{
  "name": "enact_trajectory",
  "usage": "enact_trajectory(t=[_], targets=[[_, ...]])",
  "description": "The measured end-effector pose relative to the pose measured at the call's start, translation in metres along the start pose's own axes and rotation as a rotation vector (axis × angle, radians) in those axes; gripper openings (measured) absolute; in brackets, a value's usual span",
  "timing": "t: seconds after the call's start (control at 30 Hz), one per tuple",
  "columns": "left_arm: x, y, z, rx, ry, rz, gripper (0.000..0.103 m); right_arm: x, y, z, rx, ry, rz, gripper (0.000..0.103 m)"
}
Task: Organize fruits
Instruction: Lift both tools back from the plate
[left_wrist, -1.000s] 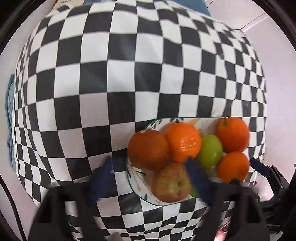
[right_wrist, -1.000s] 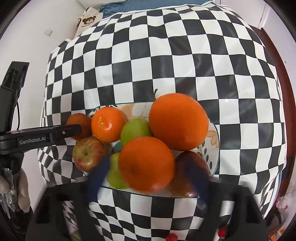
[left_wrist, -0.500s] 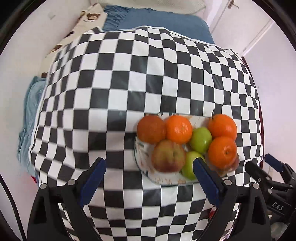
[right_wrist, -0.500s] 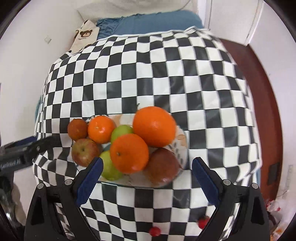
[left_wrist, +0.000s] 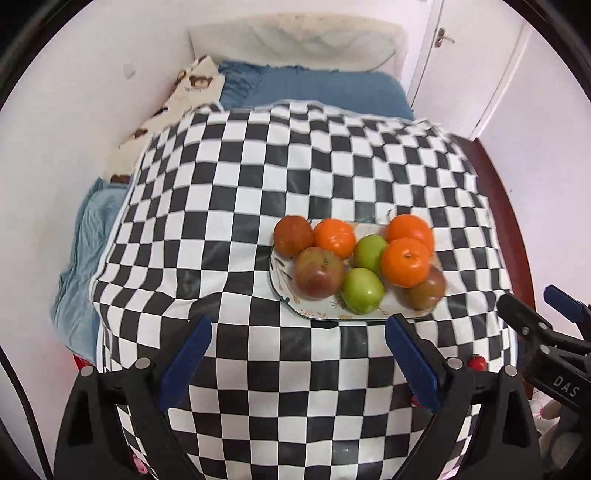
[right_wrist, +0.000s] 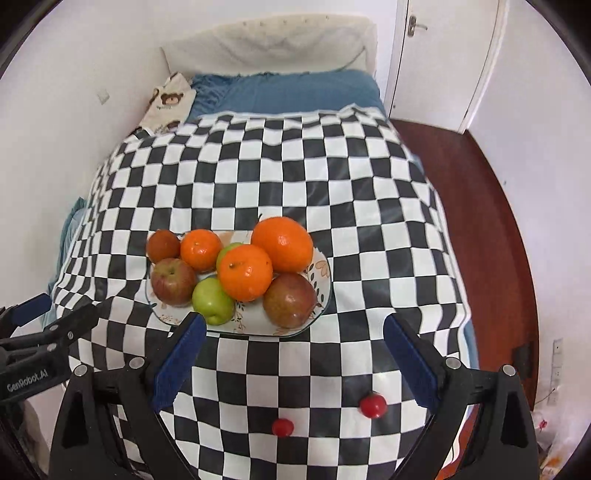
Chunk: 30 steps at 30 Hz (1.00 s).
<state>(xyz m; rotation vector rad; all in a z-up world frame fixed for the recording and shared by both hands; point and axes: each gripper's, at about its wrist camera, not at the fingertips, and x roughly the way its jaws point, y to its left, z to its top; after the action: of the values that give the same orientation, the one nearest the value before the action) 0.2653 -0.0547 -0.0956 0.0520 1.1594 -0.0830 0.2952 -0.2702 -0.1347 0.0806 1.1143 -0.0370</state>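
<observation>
A patterned plate (right_wrist: 320, 291) near the front edge of a checkered tablecloth (right_wrist: 295, 177) carries 4 oranges, 2 green apples and 2 red apples, piled touching. The largest orange (right_wrist: 282, 243) sits at the back right. The left gripper (left_wrist: 297, 363) and right gripper (right_wrist: 291, 363) hover before the plate, jaws wide apart, holding nothing. 2 small red balls (right_wrist: 373, 405) lie nearer.

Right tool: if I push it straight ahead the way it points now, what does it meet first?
Probably the plate's near rim, then the green apple and red apple just behind it. The right tool is open and empty; depth is uncertain.
</observation>
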Motion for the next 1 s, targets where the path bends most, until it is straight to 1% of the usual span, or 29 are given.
enact_trajectory(t=[0.13, 0.27, 0.47, 0.7, 0.87, 1.0], targets=[[-0.036, -0.004, -0.009, 0.015, -0.072, -0.006, 0.096, -0.031, 0.003, -0.009, -0.013, -0.047, 0.012, 0.099], [-0.066, -0.007, -0.018, 0.024, -0.127, -0.010, 0.096, -0.060, 0.005, -0.018, -0.018, -0.088, 0.020, 0.099], [-0.096, -0.007, -0.031, 0.027, -0.177, -0.022, 0.096, -0.100, 0.003, -0.031, -0.011, -0.143, 0.032, 0.099], [-0.110, -0.004, -0.044, 0.015, -0.198, -0.022, 0.096, -0.129, 0.006, -0.041, -0.008, -0.187, 0.049, 0.099], [-0.112, -0.004, -0.045, 0.007, -0.198, -0.020, 0.096, -0.132, 0.008, -0.044, -0.005, -0.192, 0.062, 0.099], [-0.112, -0.006, -0.046, 0.004, -0.204, -0.001, 0.096, -0.129, 0.003, -0.045, 0.030, -0.186, 0.091, 0.099]])
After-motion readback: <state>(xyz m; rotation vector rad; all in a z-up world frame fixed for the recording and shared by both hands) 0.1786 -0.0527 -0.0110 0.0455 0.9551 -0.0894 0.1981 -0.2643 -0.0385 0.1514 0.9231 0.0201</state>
